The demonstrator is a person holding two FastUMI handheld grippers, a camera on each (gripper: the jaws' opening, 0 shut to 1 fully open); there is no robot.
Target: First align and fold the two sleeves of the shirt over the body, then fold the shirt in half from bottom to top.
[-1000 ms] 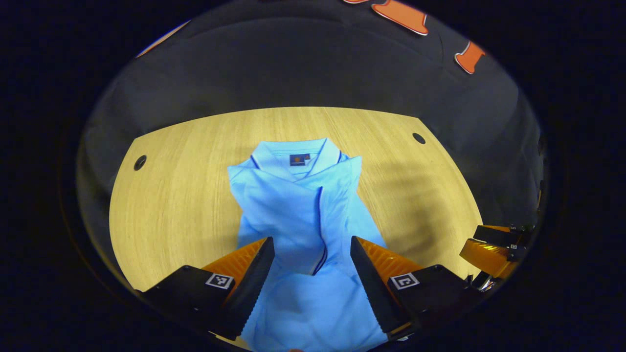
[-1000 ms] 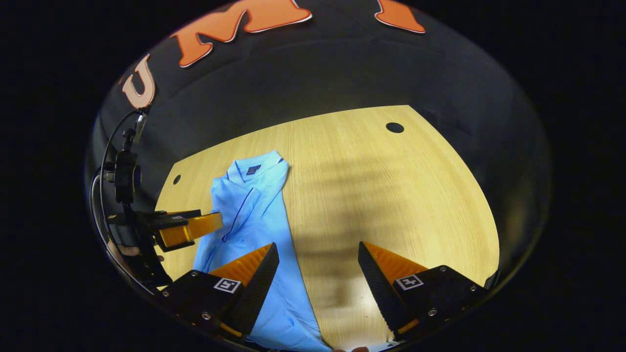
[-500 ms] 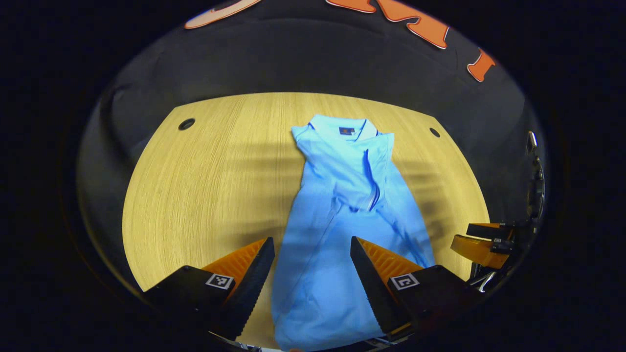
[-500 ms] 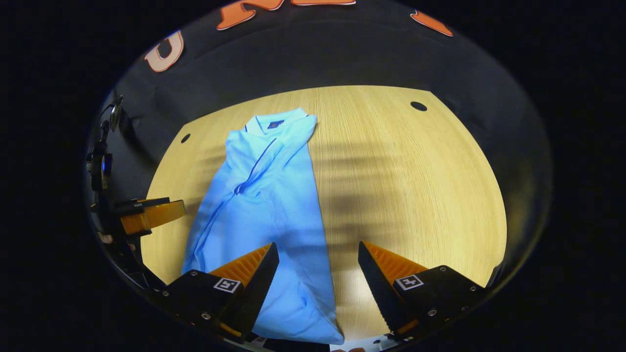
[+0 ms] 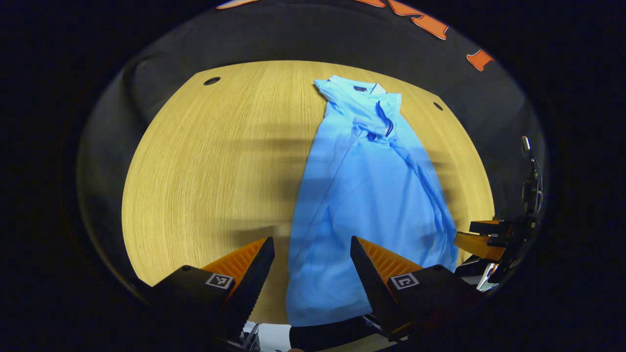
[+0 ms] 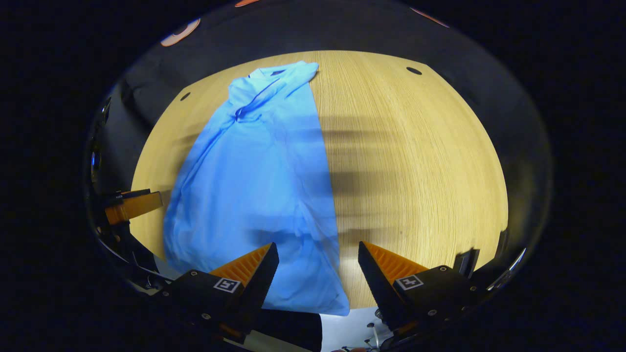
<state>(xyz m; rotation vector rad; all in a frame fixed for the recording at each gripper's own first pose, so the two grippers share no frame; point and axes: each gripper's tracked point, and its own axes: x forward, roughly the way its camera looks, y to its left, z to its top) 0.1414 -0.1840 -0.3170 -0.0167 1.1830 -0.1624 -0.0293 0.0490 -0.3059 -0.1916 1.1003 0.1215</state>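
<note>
A light blue polo shirt (image 5: 367, 186) lies flat and lengthwise on the wooden table (image 5: 210, 166), collar at the far end, both sleeves folded over the body. Its hem reaches the table's near edge. My left gripper (image 5: 312, 264) hovers open over the shirt's lower left corner, nothing between its fingers. In the right gripper view the same shirt (image 6: 254, 181) runs up the left half of the table (image 6: 415, 166). My right gripper (image 6: 318, 269) hangs open above the shirt's lower right corner. The right gripper (image 5: 484, 239) also shows at the right of the left gripper view, and the left gripper (image 6: 129, 205) at the left of the right gripper view.
The table has small round holes near its far corners (image 5: 212, 80) (image 6: 413, 71). Bare wood lies to the left of the shirt in the left gripper view and to its right in the right gripper view. Past the near table edge a pale floor (image 6: 342, 327) shows.
Both grippers have drawn back from the sleeve area toward the near table edge and risen, so the whole shirt and its hem have come into sight. Both stayed open.
</note>
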